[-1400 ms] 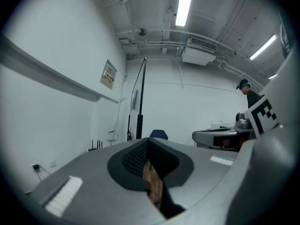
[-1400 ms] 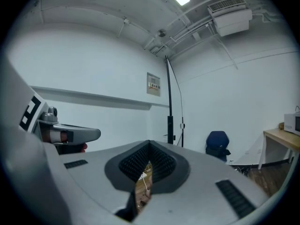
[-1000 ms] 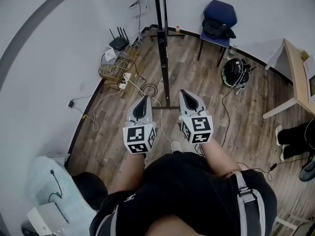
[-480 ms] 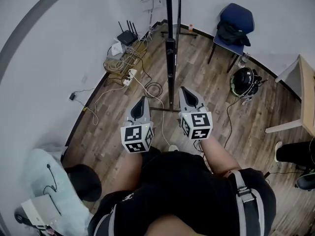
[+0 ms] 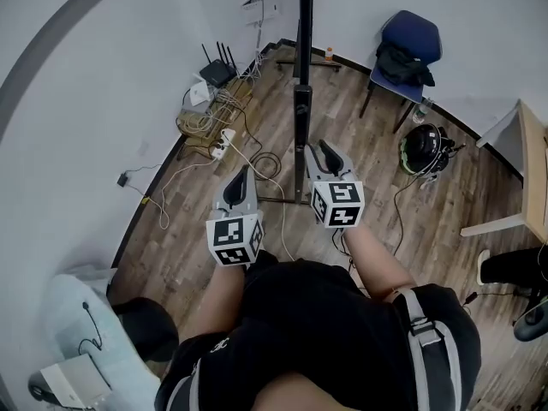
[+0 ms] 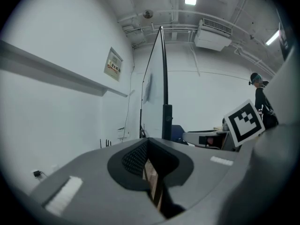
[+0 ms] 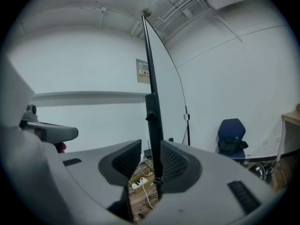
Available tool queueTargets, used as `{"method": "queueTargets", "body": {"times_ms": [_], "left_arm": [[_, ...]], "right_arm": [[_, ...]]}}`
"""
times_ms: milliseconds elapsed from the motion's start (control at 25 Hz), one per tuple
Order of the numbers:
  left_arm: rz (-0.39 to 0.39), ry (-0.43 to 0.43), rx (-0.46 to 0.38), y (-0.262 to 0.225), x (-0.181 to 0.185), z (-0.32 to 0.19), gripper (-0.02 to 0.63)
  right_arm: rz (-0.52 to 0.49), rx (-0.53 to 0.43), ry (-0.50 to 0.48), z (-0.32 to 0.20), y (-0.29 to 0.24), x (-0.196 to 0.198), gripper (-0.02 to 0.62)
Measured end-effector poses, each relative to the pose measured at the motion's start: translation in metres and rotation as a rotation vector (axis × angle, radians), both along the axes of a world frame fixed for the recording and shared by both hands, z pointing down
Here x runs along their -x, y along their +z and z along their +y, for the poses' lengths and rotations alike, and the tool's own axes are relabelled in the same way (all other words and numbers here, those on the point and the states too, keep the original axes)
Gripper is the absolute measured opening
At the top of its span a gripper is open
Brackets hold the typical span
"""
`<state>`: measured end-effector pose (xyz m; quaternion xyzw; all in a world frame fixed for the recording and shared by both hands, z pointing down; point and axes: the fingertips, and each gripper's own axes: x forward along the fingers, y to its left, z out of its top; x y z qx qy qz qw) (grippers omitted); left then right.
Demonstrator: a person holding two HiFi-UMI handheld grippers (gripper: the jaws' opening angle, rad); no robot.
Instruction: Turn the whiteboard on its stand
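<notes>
The whiteboard [image 7: 167, 90] stands edge-on to me on its black stand post [image 5: 301, 101], which runs down to a foot bar on the wood floor. My right gripper [image 5: 318, 150] is just right of the post at waist height. In the right gripper view its jaws are opening and the post [image 7: 153, 111] shows in the gap between the pads [image 7: 174, 162], with nothing pressed. My left gripper [image 5: 242, 176] hangs lower and to the left, away from the stand, shut and empty; in its own view the left gripper [image 6: 146, 145] looks along the whiteboard's edge [image 6: 162, 74].
A blue chair [image 5: 402, 45] with a dark bag stands behind right, a helmet [image 5: 424, 148] on the floor beside it. A router [image 5: 216, 74], cables and a power strip [image 5: 224, 137] lie left of the stand. A table [image 5: 527, 165] and someone's feet [image 5: 514, 264] are at right.
My right gripper has moved forward and left up to the stand post and its jaws have parted. The left gripper has barely moved.
</notes>
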<state>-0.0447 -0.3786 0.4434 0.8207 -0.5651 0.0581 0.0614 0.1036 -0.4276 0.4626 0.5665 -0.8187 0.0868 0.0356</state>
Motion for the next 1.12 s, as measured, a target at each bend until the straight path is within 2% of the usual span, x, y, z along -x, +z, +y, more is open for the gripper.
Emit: {"method": "queueTargets", "body": {"times_ms": [160,520,640,680,800,1120], "left_arm": [[0.021,-0.062,0.034,0.012,0.025,-0.001,0.006],[0.023,-0.168,0.066,0.024,0.050,0.013,0.005],[0.027,-0.190,0.063,0.025,0.058,0.018,0.005],[0.028,-0.194,0.061,0.024,0.060,0.019,0.005],[0.025,-0.194,0.062,0.025,0.058,0.021,0.006],[0.020,-0.160,0.068,0.030,0.047,0.029,0.005]], "right_arm": [[0.041,0.005,-0.011,-0.027,0.007,0.011,0.147],[0.100,0.036,0.002,-0.086,0.022,0.016,0.213],[0.120,0.074,-0.004,-0.104,0.033,0.025,0.216],[0.126,0.079,-0.007,-0.109,0.038,0.027,0.198],[0.137,0.026,0.001,-0.110,0.043,0.028,0.183],[0.151,0.007,-0.015,-0.106,0.043,0.031,0.183]]}}
